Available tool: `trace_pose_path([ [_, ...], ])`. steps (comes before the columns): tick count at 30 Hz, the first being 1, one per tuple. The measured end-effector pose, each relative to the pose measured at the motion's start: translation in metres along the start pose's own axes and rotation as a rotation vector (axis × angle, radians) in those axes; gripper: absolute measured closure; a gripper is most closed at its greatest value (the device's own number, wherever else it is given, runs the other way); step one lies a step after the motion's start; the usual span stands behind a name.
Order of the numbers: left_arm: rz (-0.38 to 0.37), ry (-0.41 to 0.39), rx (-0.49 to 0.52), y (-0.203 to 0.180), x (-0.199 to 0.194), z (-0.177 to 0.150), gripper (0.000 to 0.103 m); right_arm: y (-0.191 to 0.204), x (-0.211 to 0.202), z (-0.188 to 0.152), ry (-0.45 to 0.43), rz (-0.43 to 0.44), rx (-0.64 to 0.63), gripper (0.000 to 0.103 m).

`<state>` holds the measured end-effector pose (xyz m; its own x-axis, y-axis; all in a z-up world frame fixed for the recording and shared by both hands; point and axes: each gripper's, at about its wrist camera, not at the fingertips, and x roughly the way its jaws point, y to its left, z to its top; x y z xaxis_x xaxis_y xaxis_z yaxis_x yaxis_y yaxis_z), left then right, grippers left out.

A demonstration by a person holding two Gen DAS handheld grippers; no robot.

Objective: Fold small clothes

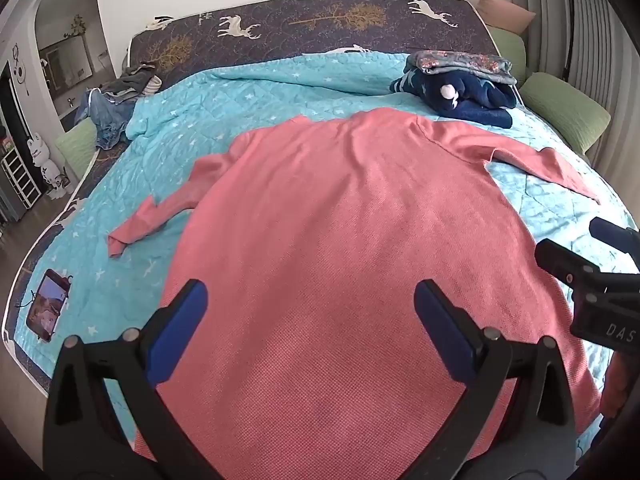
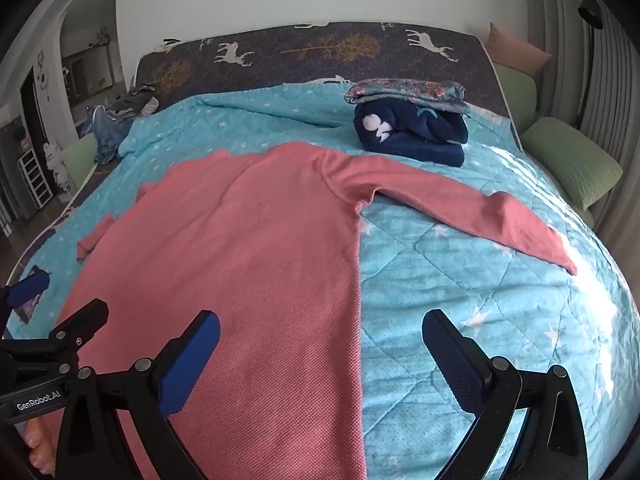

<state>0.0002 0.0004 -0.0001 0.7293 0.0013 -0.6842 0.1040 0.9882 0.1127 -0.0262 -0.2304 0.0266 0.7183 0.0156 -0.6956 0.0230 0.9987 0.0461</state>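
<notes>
Lying flat on quilt point(image 2: 460, 264): pink sweater point(image 1: 340, 220).

Our left tongs point(image 1: 310, 320) had black plastic arms branching into a Y, each finger faced with a long blue pad point(image 1: 176, 332) and pinned by round silver-grey screws. Our right tongs point(image 2: 320, 356) matched them: black frame, blue textured pads point(image 2: 188, 364), the same grey screw heads. White lettering marked the bodies, "GenRobot.AI" on the left tongs' side and "DAS" on the right tongs' side.
</notes>
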Motion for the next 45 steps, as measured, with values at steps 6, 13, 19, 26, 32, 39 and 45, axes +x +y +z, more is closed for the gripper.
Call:
trace_pose_path([
  [6,0.009,-0.002,-0.008,0.004,0.000,0.000,0.000,0.002,0.001,0.000,-0.002,0.002,-0.007,0.000],
  [13,0.002,0.008,-0.020,0.006,0.002,-0.001,0.000,0.002,0.002,0.000,-0.002,0.002,-0.007,0.000],
  [19,-0.008,0.018,-0.032,0.010,0.003,-0.003,0.000,0.003,0.002,0.001,0.001,0.005,-0.008,0.000],
  [26,-0.017,0.018,-0.052,0.013,0.006,-0.003,0.000,0.005,0.003,0.003,-0.001,0.003,-0.011,0.000],
  [32,-0.030,0.023,-0.092,0.023,0.009,-0.006,0.000,0.004,0.004,0.004,0.003,0.000,-0.009,0.000],
  [39,-0.018,0.038,-0.113,0.031,0.013,-0.007,0.000,0.005,0.005,0.005,0.002,0.002,-0.014,0.000],
  [45,-0.014,-0.005,-0.115,0.032,0.011,-0.007,0.000,0.004,0.007,0.006,0.020,0.006,0.002,0.000],
])
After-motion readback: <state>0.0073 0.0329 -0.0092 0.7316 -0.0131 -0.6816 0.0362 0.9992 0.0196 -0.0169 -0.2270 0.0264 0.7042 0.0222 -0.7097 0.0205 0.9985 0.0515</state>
